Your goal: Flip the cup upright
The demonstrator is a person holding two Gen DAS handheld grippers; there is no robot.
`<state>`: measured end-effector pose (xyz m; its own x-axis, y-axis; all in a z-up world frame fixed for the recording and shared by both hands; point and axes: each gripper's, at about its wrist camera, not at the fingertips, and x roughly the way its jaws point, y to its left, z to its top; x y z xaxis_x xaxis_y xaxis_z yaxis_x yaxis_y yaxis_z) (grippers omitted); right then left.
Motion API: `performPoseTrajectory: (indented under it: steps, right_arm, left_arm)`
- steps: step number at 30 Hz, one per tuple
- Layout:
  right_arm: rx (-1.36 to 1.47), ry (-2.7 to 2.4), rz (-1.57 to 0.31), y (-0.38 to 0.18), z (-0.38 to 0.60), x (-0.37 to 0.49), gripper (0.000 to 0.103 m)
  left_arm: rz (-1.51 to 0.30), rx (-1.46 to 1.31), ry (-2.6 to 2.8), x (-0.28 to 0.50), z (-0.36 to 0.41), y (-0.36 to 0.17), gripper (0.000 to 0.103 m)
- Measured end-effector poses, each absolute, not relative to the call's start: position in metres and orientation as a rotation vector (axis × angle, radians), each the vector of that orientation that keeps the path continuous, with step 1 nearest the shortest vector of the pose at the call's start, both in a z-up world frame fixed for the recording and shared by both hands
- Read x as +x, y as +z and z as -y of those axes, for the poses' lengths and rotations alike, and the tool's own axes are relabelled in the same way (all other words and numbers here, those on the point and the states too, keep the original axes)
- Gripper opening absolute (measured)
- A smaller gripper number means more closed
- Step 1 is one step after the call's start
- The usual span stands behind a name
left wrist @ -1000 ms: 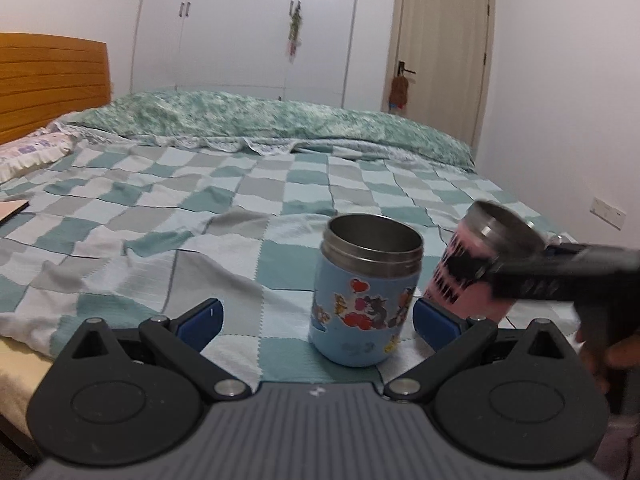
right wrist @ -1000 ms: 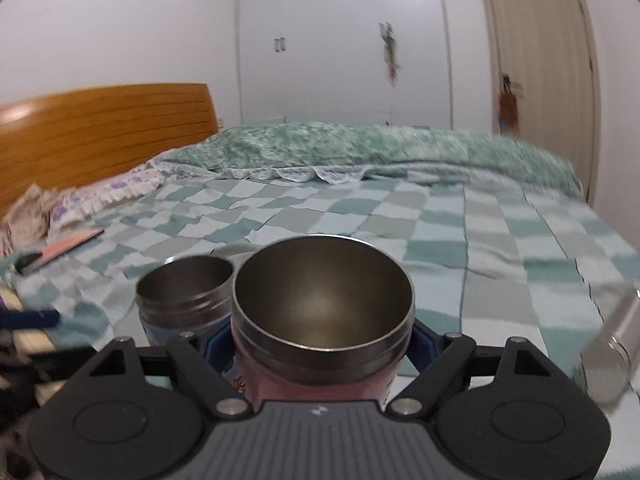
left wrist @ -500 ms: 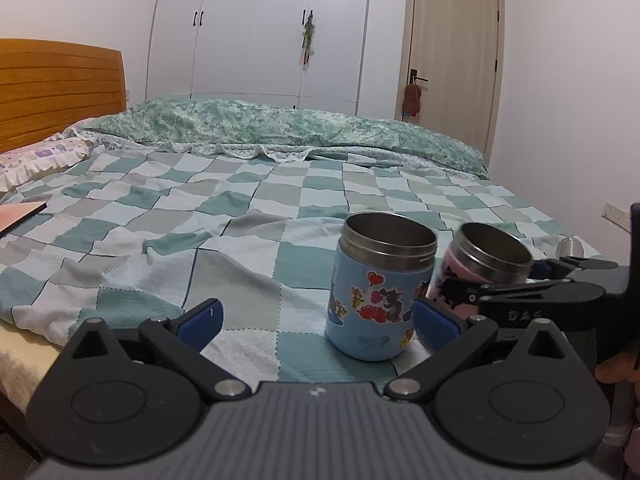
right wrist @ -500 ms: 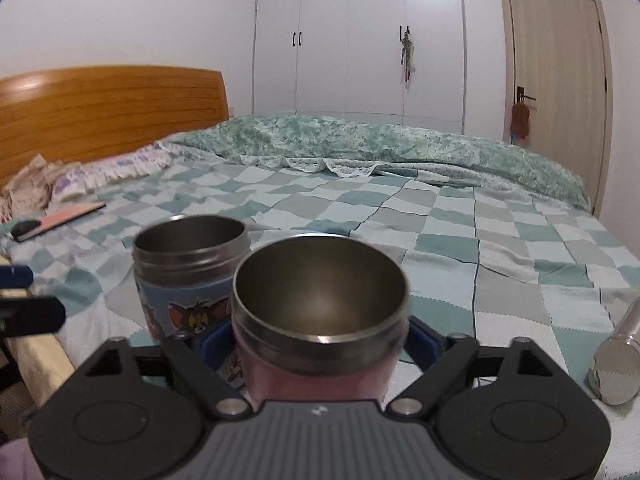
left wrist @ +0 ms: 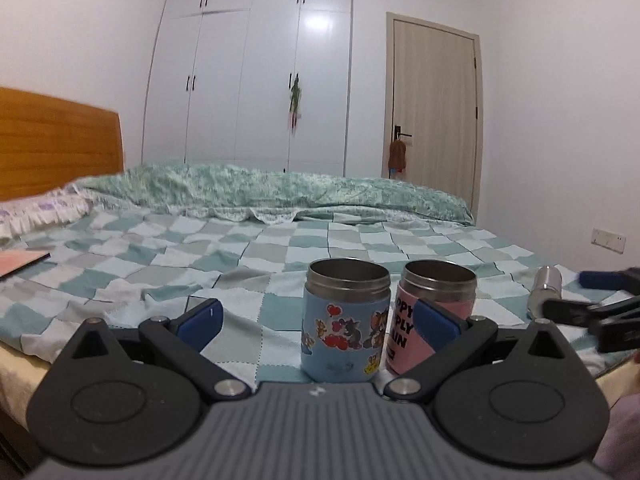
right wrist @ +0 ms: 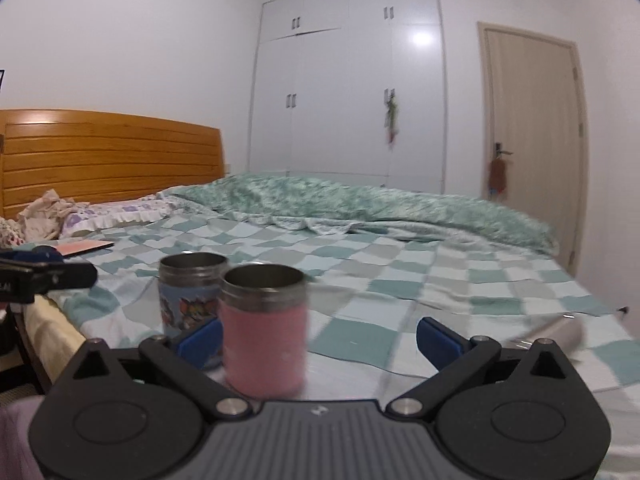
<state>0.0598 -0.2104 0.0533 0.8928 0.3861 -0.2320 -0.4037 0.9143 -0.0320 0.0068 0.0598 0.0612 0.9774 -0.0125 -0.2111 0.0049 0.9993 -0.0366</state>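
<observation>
A blue cartoon cup (left wrist: pixel 346 326) and a pink cup (left wrist: pixel 436 312) stand upright side by side on the checked bedspread near the bed's front edge. They also show in the right wrist view, the pink cup (right wrist: pixel 264 336) in front and the blue cup (right wrist: pixel 188 296) behind it. My left gripper (left wrist: pixel 316 318) is open and empty, just short of the cups. My right gripper (right wrist: pixel 320 334) is open and empty, with the pink cup standing free by its left finger. The right gripper shows at the far right in the left wrist view (left wrist: pixel 600 312).
A steel bottle (left wrist: pixel 542 290) lies on the bedspread to the right of the cups. A pink book (right wrist: pixel 84 246) lies at the left near the pillows. A rolled green quilt (left wrist: pixel 280 192) lies across the far side. The wooden headboard (right wrist: pixel 108 160) is at the left.
My right gripper has opened, let go of the pink cup and drawn back to the right. The pink cup now stands on the bed. My left gripper has pulled back a little.
</observation>
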Motion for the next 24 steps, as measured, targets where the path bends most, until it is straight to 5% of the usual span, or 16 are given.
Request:
performPoseTrajectory:
  steps: [24]
  right_arm:
    - [-0.179, 0.138, -0.075, -0.003, 0.265, -0.006, 0.103]
  left_arm:
    - [-0.137, -0.066, 0.076, -0.011, -0.045, 0.005, 0.103]
